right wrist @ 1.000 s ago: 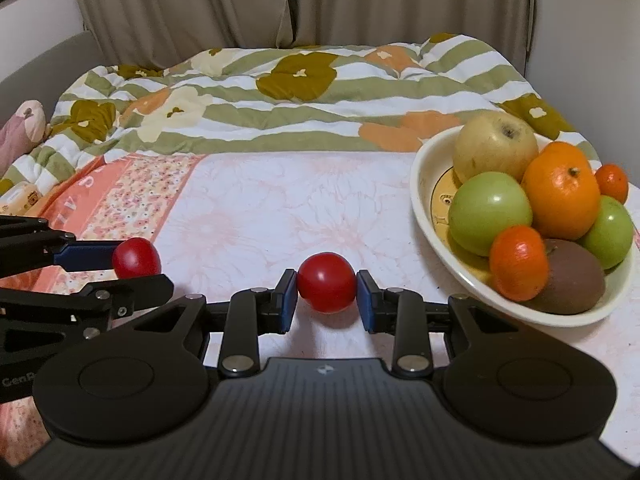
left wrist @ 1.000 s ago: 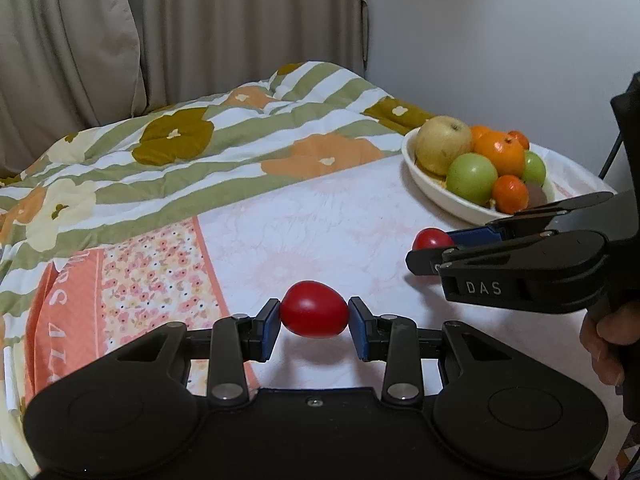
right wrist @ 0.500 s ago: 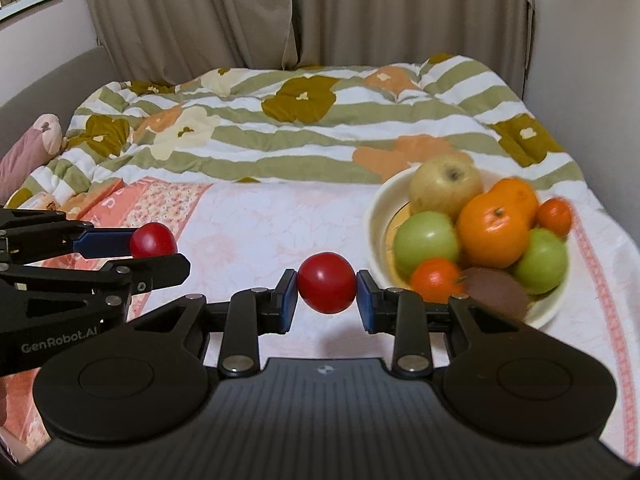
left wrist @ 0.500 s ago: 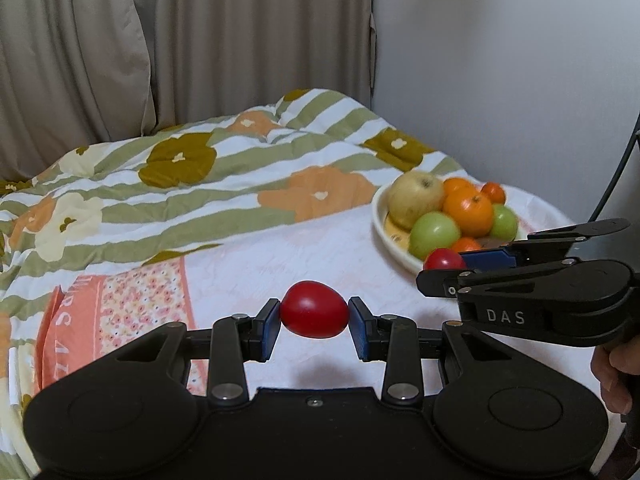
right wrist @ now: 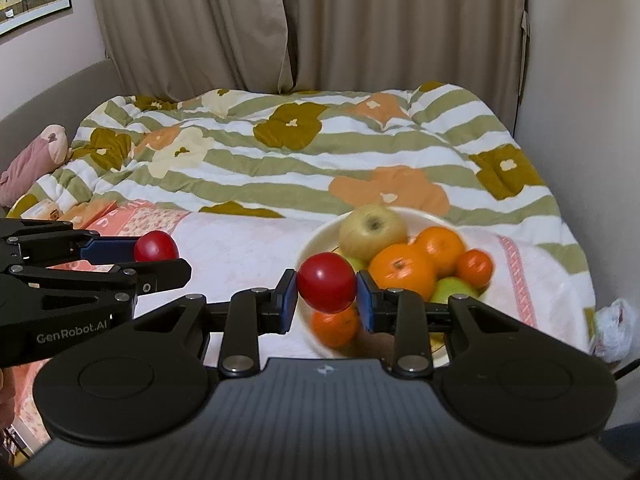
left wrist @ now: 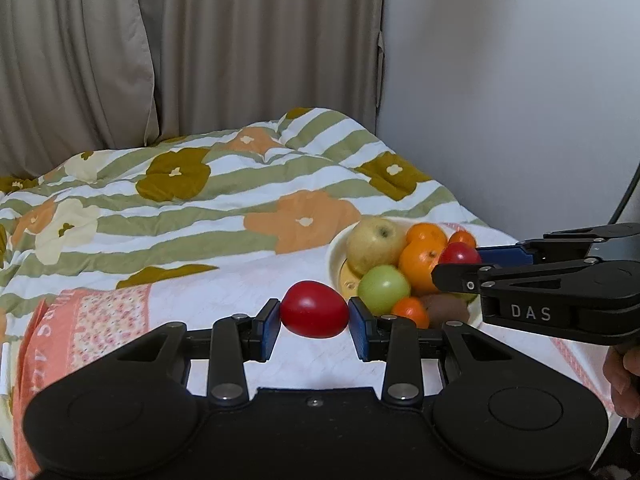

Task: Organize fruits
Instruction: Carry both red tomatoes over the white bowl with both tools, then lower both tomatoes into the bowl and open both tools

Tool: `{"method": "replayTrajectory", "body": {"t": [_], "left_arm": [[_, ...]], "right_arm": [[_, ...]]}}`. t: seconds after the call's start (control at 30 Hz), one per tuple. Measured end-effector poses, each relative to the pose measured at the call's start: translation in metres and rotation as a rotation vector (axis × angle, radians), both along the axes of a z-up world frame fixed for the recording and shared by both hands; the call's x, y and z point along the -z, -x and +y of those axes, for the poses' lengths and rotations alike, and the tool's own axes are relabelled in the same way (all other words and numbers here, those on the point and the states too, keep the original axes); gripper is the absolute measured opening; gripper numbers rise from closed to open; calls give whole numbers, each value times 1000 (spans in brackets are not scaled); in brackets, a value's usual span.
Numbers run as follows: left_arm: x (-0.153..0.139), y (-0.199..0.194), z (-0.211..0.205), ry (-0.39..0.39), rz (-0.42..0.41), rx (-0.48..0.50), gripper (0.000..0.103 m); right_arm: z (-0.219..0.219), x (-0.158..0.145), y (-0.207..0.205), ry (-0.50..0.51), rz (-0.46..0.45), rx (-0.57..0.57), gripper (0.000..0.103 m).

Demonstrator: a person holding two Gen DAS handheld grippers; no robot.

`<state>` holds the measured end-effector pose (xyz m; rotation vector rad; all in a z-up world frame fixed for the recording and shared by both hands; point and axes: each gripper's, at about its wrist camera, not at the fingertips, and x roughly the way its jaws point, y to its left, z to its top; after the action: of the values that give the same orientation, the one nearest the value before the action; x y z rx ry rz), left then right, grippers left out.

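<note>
My left gripper (left wrist: 314,315) is shut on a red tomato (left wrist: 314,314), held in the air above the bed, left of the fruit bowl. My right gripper (right wrist: 327,288) is shut on a second red tomato (right wrist: 327,287), which hangs over the near left part of the cream bowl (right wrist: 316,240). The bowl holds a yellow apple (right wrist: 372,230), green apples (left wrist: 383,289), oranges (right wrist: 402,270) and a kiwi (left wrist: 444,307). From the left wrist view the right gripper (left wrist: 460,258) reaches in from the right with its tomato (left wrist: 459,254). The left gripper (right wrist: 156,254) and its tomato (right wrist: 156,245) appear at the left of the right wrist view.
The bowl sits on a pink-white floral sheet (right wrist: 248,252) on a bed with a striped flowered quilt (right wrist: 300,152). A white wall (left wrist: 520,100) runs along the right, curtains (right wrist: 300,20) behind. A pink soft toy (right wrist: 36,160) lies far left, a white bag (right wrist: 614,328) at the bed's right edge.
Both grippers have risen and drawn back with their tomatoes, so the bed and bowl look smaller and lower. The right tomato now stands in front of the bowl instead of left of it.
</note>
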<state>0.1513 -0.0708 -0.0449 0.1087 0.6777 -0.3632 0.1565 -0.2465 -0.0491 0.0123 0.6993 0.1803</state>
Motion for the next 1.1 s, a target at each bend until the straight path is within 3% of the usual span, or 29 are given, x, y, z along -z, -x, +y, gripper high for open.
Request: {"method": "replayTrajectory", "body": {"t": [0.53,1.03,1.07,1.1], "left_arm": [[17,-64,-77,-21,24,-63,40],[60,-114,-89,-54,141,-132,41],[60,-115,-89,-53,140,-133,45],[60,-115,-88,-50,139,-133,58]], "right_arm": [[-90,11,-77,1,-13,-62,46],[-112,40,-147,-1,24,-99,46],[-111,41,-148,-1,26,-100,46],[-111,42,-149,-2,30,-101,46]]}}
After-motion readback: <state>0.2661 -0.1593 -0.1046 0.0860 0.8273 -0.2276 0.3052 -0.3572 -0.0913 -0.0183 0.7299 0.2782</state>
